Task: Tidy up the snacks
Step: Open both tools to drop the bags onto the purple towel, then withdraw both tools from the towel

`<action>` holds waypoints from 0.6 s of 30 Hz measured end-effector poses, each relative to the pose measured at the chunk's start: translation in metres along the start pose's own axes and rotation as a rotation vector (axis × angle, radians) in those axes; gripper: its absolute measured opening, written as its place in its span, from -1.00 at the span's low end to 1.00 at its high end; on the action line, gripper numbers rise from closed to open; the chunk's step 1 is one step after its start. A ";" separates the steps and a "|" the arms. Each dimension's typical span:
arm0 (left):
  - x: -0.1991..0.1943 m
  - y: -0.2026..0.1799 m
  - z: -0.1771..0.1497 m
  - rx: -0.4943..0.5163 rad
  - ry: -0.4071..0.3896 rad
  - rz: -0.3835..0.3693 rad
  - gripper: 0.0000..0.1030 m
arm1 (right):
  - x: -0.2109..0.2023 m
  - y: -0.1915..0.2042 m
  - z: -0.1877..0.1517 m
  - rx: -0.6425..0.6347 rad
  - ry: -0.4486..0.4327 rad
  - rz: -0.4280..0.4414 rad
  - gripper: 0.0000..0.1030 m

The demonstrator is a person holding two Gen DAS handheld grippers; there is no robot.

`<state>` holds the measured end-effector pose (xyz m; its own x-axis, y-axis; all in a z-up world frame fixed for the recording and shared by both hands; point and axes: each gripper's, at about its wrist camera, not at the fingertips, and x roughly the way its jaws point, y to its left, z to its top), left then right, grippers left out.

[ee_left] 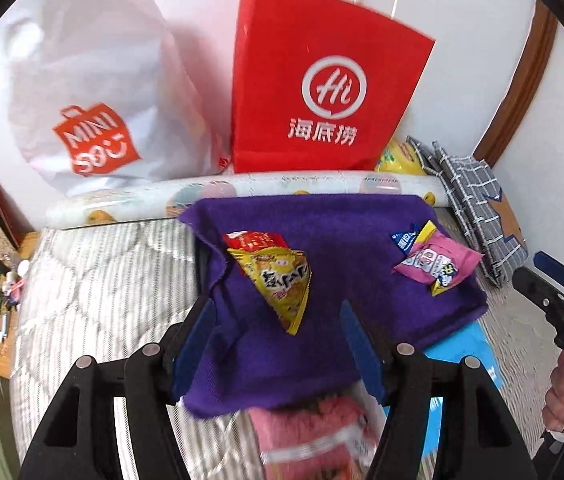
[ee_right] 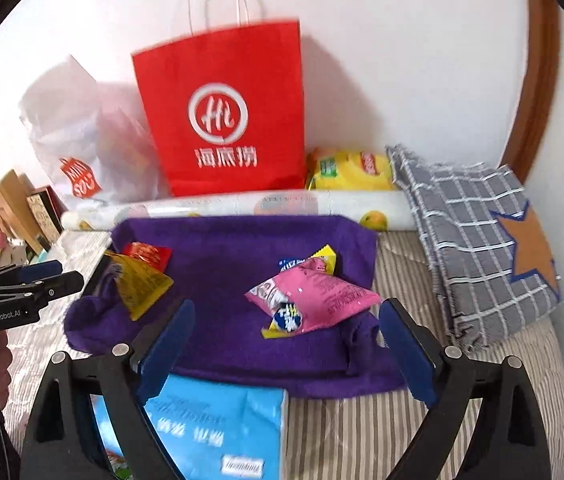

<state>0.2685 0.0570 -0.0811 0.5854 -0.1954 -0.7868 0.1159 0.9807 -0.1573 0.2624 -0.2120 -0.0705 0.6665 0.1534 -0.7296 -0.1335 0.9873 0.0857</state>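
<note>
- Left wrist view: a purple cloth (ee_left: 322,264) lies spread on a striped bed (ee_left: 94,280). A yellow snack packet (ee_left: 282,280) lies on the cloth's left part, overlapping a red packet (ee_left: 254,240) at its far end. A pink packet (ee_left: 438,260) sits on the cloth's right part, over a small blue-and-yellow packet (ee_left: 414,236).
- At the far edge a printed roll (ee_left: 266,188) lies across the bed, with a red paper bag (ee_left: 322,92) and a white plastic bag (ee_left: 94,92) upright against the wall behind it.
- A checked grey cloth (ee_left: 470,200) is heaped at far right.
- The left gripper (ee_left: 278,352) has its fingers (ee_left: 194,344) apart over the cloth's near edge, holding nothing; a blurred pink packet (ee_left: 314,436) lies below them.
- Right wrist view: the same cloth (ee_right: 222,280) carries the pink packet (ee_right: 318,296) nearest the camera and the yellow packet (ee_right: 138,284) at left.
- A light-blue package (ee_right: 218,428) lies on the bed at the cloth's near edge.
- A yellow bag (ee_right: 350,172) rests behind the roll (ee_right: 242,204), right of the red bag (ee_right: 222,112).
- The right gripper (ee_right: 286,356) has its fingers (ee_right: 406,348) wide apart, empty, either side of the cloth's near edge.
</note>
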 end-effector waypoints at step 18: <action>-0.073 0.025 -0.075 -0.073 -0.018 -0.033 0.24 | -0.062 0.037 -0.084 0.106 0.019 0.081 0.84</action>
<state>0.1683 0.0960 -0.0724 0.5970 -0.2270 -0.7695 0.0766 0.9709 -0.2270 0.1546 -0.1884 -0.0792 0.6427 0.2331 -0.7297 -0.1074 0.9706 0.2155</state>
